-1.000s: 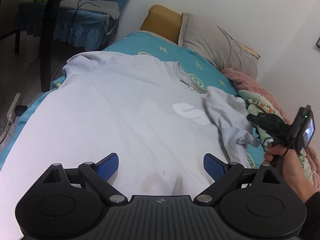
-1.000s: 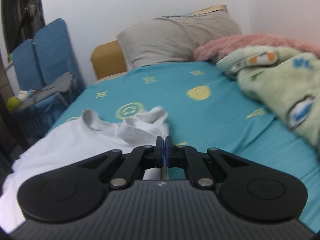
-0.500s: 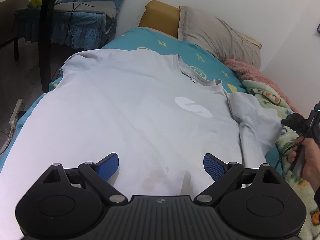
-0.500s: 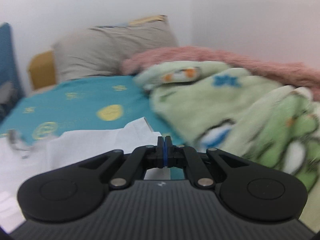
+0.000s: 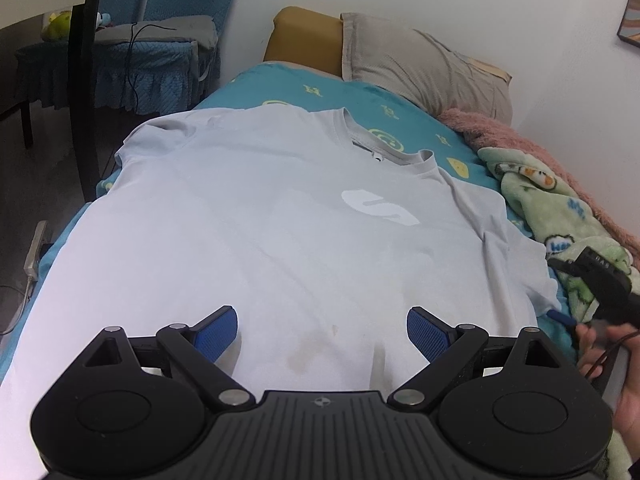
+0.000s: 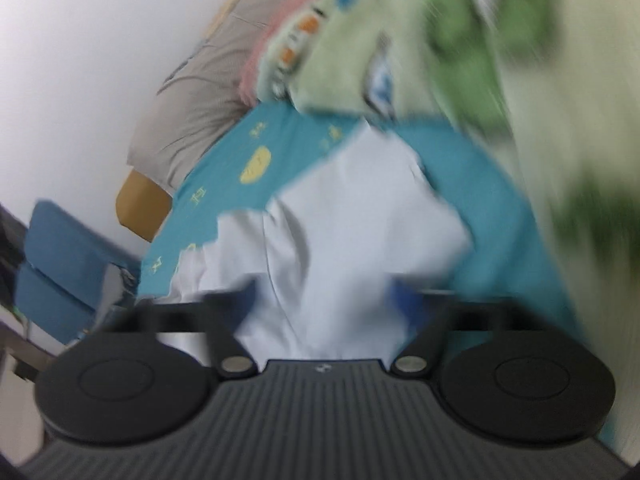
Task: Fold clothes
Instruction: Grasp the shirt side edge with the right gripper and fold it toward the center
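A pale grey T-shirt (image 5: 260,232) with a white logo (image 5: 380,212) lies spread flat, front up, on the teal bed sheet (image 5: 360,100). My left gripper (image 5: 322,334) hovers open over the shirt's lower part, nothing between its blue pads. The shirt's right sleeve (image 5: 508,248) lies stretched out toward the green blanket. In the blurred, rolled right wrist view my right gripper (image 6: 320,300) has its jaws apart and opening over that sleeve (image 6: 360,208); the pads do not press on the cloth. A hand (image 5: 608,356) holds the right gripper at the bed's right side.
A beige pillow (image 5: 420,64) and a tan headboard (image 5: 308,40) lie at the bed's far end. A green blanket (image 5: 560,216) and a pink one (image 5: 520,136) are heaped along the right. On the left stand a blue-covered chair (image 5: 152,60), a black pole (image 5: 82,80) and a floor power strip (image 5: 36,248).
The right gripper pulled the folded-in sleeve out to the right until it lay flat, then rolled and opened, letting it go. The left gripper stayed open in place.
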`<state>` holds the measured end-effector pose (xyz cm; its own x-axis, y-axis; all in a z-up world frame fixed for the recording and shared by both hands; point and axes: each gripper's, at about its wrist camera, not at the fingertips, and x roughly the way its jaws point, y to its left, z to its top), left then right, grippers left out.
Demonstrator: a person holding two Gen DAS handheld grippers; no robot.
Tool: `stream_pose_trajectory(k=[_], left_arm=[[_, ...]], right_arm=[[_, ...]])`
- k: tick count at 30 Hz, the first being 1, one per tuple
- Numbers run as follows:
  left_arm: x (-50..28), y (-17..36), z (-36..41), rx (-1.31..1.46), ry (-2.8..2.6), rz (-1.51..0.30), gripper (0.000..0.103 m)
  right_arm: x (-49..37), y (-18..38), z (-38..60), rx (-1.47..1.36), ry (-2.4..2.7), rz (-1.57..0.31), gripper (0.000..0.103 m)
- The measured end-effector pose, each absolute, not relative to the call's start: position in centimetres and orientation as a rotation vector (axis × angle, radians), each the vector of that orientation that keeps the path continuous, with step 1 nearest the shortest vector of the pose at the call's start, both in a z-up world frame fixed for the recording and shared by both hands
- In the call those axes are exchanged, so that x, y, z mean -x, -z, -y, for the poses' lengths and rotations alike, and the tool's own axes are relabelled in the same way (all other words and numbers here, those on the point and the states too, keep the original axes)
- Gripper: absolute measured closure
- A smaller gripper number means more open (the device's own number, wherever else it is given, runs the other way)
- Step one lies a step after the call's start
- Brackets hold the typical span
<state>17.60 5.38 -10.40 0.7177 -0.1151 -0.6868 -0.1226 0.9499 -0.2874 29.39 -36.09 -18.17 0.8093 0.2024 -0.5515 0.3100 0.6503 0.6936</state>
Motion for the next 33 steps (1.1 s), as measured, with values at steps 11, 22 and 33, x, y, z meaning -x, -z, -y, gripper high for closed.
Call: stream_pose_trajectory(k=[11,22,33], left_arm=[[-17.8,11.5,-5.6,0.313,-0.023,-0.794,0.010],[-18.2,12.4,-4.1,0.289,0.023,-0.805,0.009],[-17.6,11.8,-4.8,0.331,0.024,-0.797,0.009]], right_arm=[[-30.9,21.7,34.4,-0.998,0.082,-0.560,0.018],[-30.4,22.5,37.3,-0.990,0.161,-0.549,0.092],[-27.9,20.9,39.4,-1.051,0.180,-0.557,0.081]])
